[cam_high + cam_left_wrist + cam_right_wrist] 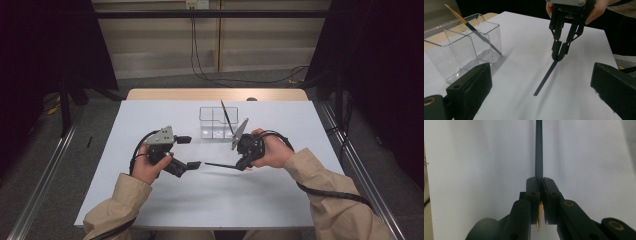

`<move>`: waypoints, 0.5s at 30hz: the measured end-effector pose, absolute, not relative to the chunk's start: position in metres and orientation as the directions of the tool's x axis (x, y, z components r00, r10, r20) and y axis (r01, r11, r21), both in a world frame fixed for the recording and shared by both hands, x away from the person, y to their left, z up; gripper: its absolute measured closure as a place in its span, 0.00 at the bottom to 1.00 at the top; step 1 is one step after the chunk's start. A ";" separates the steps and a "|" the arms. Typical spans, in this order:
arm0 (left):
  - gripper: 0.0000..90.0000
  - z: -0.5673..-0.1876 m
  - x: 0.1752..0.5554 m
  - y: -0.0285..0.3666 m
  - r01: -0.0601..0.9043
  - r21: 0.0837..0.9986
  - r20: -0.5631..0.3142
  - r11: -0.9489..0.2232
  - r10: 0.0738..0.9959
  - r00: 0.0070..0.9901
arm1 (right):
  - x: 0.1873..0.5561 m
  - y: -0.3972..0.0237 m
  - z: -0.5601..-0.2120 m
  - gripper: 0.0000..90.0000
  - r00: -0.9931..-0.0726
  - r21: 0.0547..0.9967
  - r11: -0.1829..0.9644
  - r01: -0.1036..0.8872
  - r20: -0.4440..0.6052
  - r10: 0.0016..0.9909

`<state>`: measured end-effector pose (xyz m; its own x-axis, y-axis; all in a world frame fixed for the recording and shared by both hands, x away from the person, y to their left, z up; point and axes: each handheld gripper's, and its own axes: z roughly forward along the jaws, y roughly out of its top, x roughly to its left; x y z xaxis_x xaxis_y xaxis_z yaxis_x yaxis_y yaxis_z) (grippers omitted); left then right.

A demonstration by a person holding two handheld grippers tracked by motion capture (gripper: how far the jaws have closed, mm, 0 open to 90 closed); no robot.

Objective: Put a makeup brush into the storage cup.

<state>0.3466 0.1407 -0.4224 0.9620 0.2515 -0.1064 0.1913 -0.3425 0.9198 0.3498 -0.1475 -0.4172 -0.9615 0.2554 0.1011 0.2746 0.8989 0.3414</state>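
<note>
The right gripper [239,165] is clamped on a pencil [221,165], while the left gripper [188,152] gapes wide beside it.

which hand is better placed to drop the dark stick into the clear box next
Right. Its tongs are already shut on the thin dark pencil-like stick, and that hand sits beside the clear plastic compartment box, which already holds a similar stick. The left tongs are open and hold nothing.
</note>
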 end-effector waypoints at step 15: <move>0.04 -0.424 0.352 0.120 0.203 0.868 -0.113 -0.453 0.217 0.969 | 0.349 -0.142 -0.414 0.94 -0.967 0.338 0.905 0.256 0.094 0.238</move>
<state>0.3523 0.1201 -0.4244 0.9695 0.2174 -0.1133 0.2031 -0.4534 0.8679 0.3495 -0.1419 -0.4138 -0.9666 0.2383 0.0943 0.2563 0.9055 0.3383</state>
